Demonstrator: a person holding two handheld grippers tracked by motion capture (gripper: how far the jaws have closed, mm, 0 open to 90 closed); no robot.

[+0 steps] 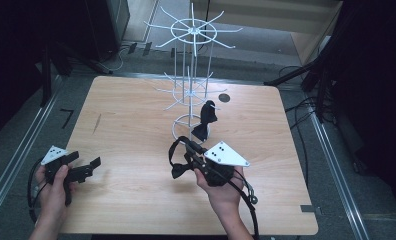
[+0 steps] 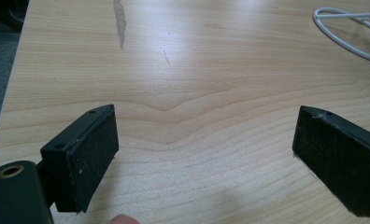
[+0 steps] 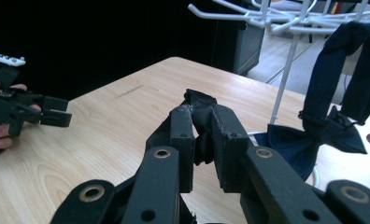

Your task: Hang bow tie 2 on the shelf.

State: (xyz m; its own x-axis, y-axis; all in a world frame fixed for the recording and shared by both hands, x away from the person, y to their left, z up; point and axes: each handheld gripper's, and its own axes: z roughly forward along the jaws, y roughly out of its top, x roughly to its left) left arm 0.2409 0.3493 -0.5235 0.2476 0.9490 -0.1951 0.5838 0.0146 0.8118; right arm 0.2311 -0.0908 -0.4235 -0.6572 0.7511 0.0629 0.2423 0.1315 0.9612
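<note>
My right gripper [image 1: 190, 151] [image 3: 202, 140] is shut on a black bow tie [image 1: 179, 169] [image 3: 201, 106], held a little above the table's front middle; its strap loop [image 1: 174, 146] curls up beside the jaws. A second dark bow tie [image 1: 205, 120] [image 3: 293, 145] hangs by its strap from a low hook of the white wire rack [image 1: 192, 75] [image 3: 267, 18], just beyond my right gripper. At the front left my left gripper [image 1: 86, 163] [image 2: 204, 154] [image 3: 56, 113] stands open over bare wood, with nothing between its pads.
The rack's ring base [image 2: 346, 32] sits on the wooden table [image 1: 126, 125] at the back middle. A small dark round hole [image 1: 224, 97] lies right of the rack. Cables and dark equipment surround the table on the floor.
</note>
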